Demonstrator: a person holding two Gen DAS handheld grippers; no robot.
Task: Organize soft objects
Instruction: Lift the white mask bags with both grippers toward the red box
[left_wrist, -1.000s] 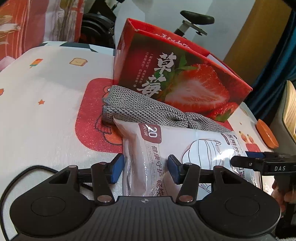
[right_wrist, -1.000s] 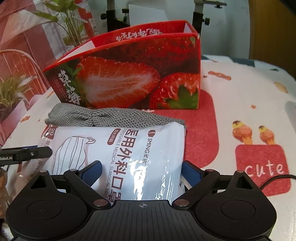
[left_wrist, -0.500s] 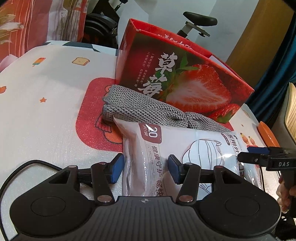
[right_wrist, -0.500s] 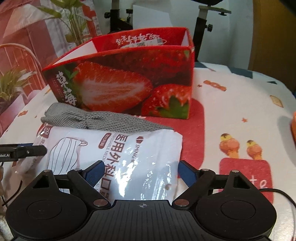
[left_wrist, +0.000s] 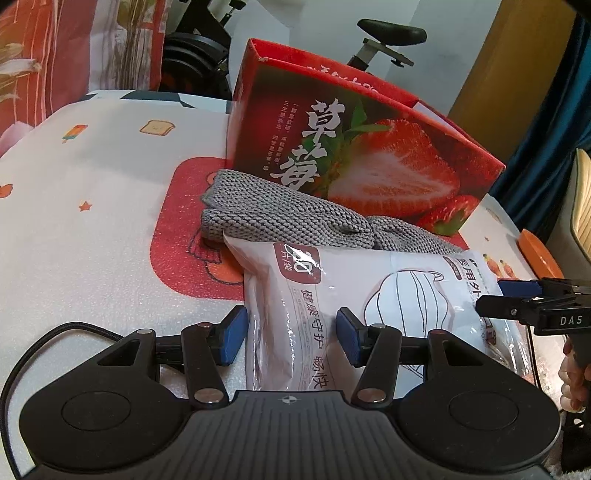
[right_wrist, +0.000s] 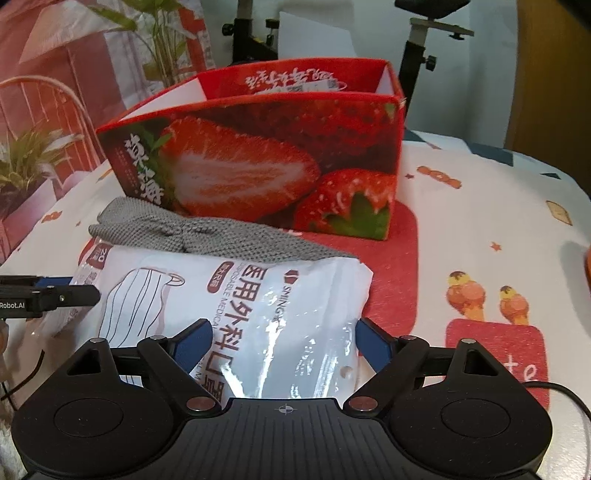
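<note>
A white plastic pack of face masks (left_wrist: 351, 288) (right_wrist: 236, 295) is held between both grippers above the printed table cover. My left gripper (left_wrist: 291, 334) is shut on its left end, blue pads pressing its sides. My right gripper (right_wrist: 284, 343) is shut on its right end. A grey knitted cloth (left_wrist: 280, 218) (right_wrist: 207, 232) lies behind the pack, against the red strawberry box (left_wrist: 354, 155) (right_wrist: 266, 166), which is open at the top. The right gripper's tip shows in the left wrist view (left_wrist: 517, 299); the left gripper's tip shows in the right wrist view (right_wrist: 55, 293).
An orange object (left_wrist: 539, 254) sits at the table's right edge. An exercise bike (left_wrist: 384, 40) and a plant (right_wrist: 155, 40) stand behind the table. A black cable (left_wrist: 55, 332) trails by the left gripper.
Both grippers have risen with the mask pack; the box's open top now shows more in the right wrist view. The grips have not changed.
</note>
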